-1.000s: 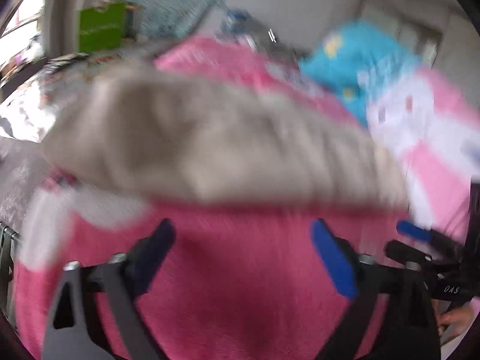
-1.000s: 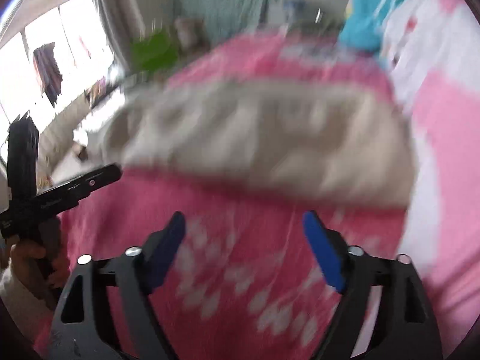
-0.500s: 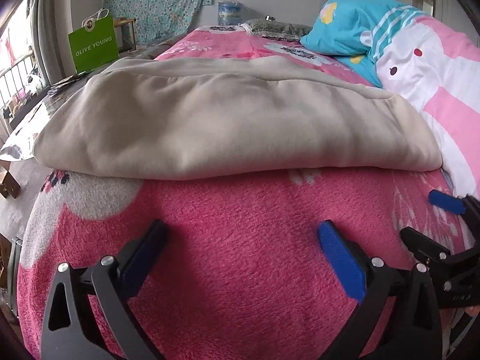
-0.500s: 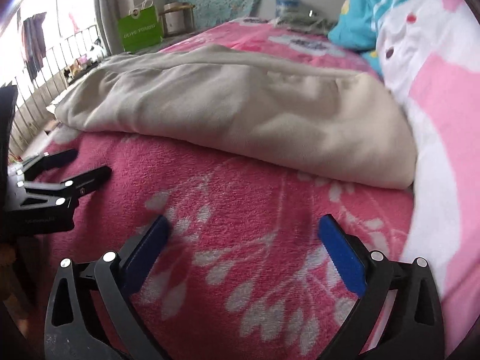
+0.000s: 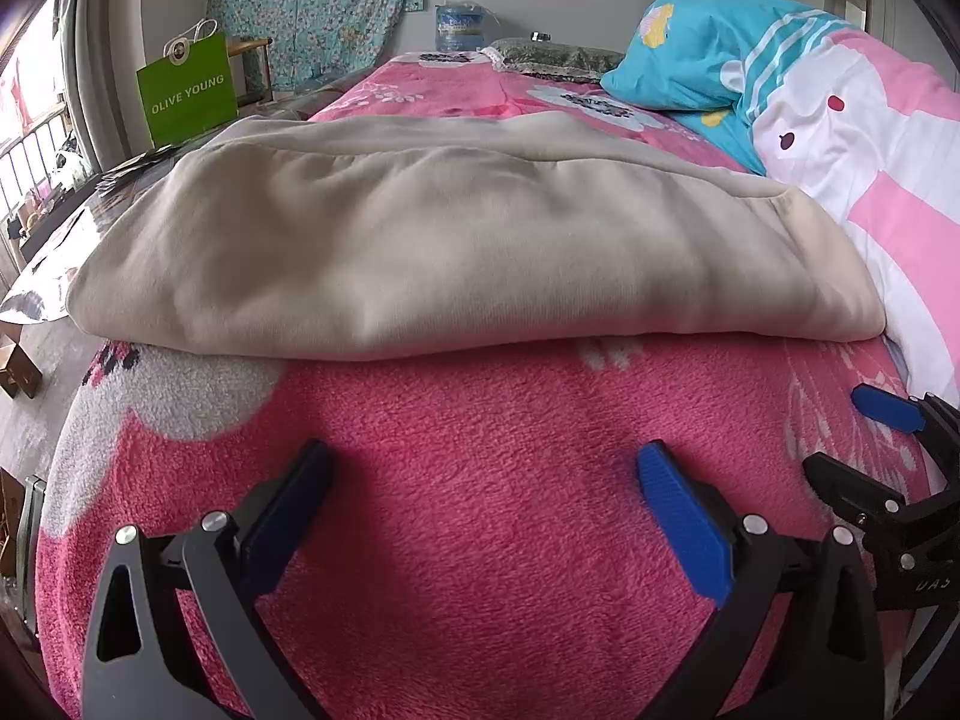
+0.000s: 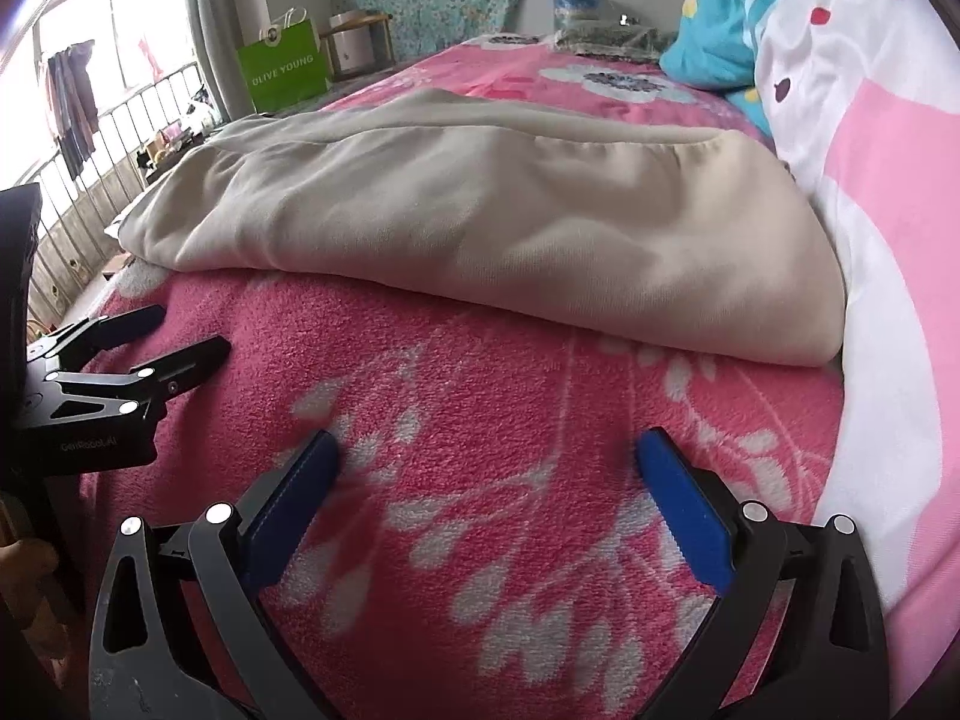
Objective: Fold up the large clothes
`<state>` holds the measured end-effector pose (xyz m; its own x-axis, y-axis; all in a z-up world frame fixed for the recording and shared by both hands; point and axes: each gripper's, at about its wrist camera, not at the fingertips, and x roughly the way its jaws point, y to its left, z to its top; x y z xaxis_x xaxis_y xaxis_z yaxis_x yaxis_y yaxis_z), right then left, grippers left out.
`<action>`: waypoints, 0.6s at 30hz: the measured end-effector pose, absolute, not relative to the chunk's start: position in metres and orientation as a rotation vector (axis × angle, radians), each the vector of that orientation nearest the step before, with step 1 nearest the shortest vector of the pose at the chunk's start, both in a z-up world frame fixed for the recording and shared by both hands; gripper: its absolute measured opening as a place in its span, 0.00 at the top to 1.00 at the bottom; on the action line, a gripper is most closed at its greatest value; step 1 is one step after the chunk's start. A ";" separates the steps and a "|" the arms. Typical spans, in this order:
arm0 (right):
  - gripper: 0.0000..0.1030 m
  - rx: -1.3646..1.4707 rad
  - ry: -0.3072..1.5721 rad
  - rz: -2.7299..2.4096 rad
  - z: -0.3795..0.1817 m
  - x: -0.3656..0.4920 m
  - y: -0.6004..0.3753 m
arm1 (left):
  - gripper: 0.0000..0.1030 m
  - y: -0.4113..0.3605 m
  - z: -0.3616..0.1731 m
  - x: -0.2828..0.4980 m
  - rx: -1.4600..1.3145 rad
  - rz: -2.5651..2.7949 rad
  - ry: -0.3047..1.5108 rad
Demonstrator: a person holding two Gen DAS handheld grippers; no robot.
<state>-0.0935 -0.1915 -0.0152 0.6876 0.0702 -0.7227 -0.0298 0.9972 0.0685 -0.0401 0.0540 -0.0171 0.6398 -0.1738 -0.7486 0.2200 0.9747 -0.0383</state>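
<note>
A beige fleece garment (image 5: 456, 252), thick and already doubled over, lies across the pink floral fleece blanket (image 5: 492, 480) on the bed, its near folded edge running from the window side to the pink-and-white cartoon-print duvet (image 5: 888, 192). The left gripper (image 5: 480, 498) hovers over the blanket just short of that edge, jaws spread wide and empty. The right gripper (image 6: 486, 492) does likewise – its jaws have just been opening, and nothing sits between them.

The step in hand looks like taking the garment for another fold. Done well, each gripper goes to one end of the near edge and bites through all layers of the fabric, not only the top one – fleece this bulky slips and sags. Both ends should lift together, so the fold lands square.
</note>
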 end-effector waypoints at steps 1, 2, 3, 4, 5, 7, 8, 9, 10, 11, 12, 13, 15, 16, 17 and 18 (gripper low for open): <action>0.07 0.047 0.815 0.053 -0.016 -0.092 -0.191 | 0.03 0.054 -0.017 -0.041 0.057 -0.226 0.848; 0.07 0.047 0.816 0.054 -0.016 -0.092 -0.191 | 0.03 0.054 -0.017 -0.041 0.057 -0.226 0.848; 0.07 0.050 0.813 0.055 -0.016 -0.092 -0.192 | 0.03 0.054 -0.017 -0.040 0.057 -0.226 0.848; 0.07 0.051 0.814 0.055 -0.016 -0.092 -0.192 | 0.03 0.054 -0.017 -0.040 0.056 -0.226 0.848; 0.07 0.050 0.813 0.055 -0.016 -0.092 -0.192 | 0.03 0.054 -0.017 -0.041 0.056 -0.226 0.848; 0.07 0.050 0.810 0.055 -0.017 -0.093 -0.192 | 0.03 0.054 -0.017 -0.040 0.057 -0.225 0.847; 0.07 0.051 0.809 0.056 -0.017 -0.093 -0.192 | 0.03 0.054 -0.017 -0.041 0.057 -0.226 0.847; 0.07 0.052 0.808 0.056 -0.017 -0.093 -0.192 | 0.03 0.054 -0.017 -0.041 0.056 -0.226 0.848; 0.07 0.054 0.808 0.058 -0.017 -0.093 -0.193 | 0.03 0.054 -0.017 -0.041 0.056 -0.226 0.848; 0.07 0.052 0.810 0.056 -0.017 -0.092 -0.192 | 0.03 0.054 -0.017 -0.041 0.057 -0.226 0.848; 0.07 0.051 0.808 0.055 -0.017 -0.092 -0.192 | 0.03 0.054 -0.017 -0.041 0.057 -0.226 0.848; 0.07 0.050 0.808 0.054 -0.017 -0.093 -0.192 | 0.03 0.054 -0.017 -0.040 0.057 -0.226 0.849; 0.07 0.052 0.807 0.055 -0.017 -0.093 -0.192 | 0.03 0.054 -0.017 -0.041 0.056 -0.226 0.847; 0.07 0.053 0.806 0.056 -0.017 -0.093 -0.192 | 0.03 0.054 -0.017 -0.041 0.057 -0.226 0.848; 0.07 0.054 0.805 0.057 -0.017 -0.093 -0.192 | 0.03 0.054 -0.017 -0.041 0.057 -0.226 0.847; 0.07 0.054 0.803 0.057 -0.017 -0.094 -0.193 | 0.03 0.055 -0.017 -0.041 0.056 -0.226 0.848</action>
<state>-0.0935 -0.1925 -0.0171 0.6931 0.0720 -0.7173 -0.0306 0.9970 0.0705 -0.0409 0.0545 -0.0172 0.6392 -0.1761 -0.7486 0.2205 0.9745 -0.0410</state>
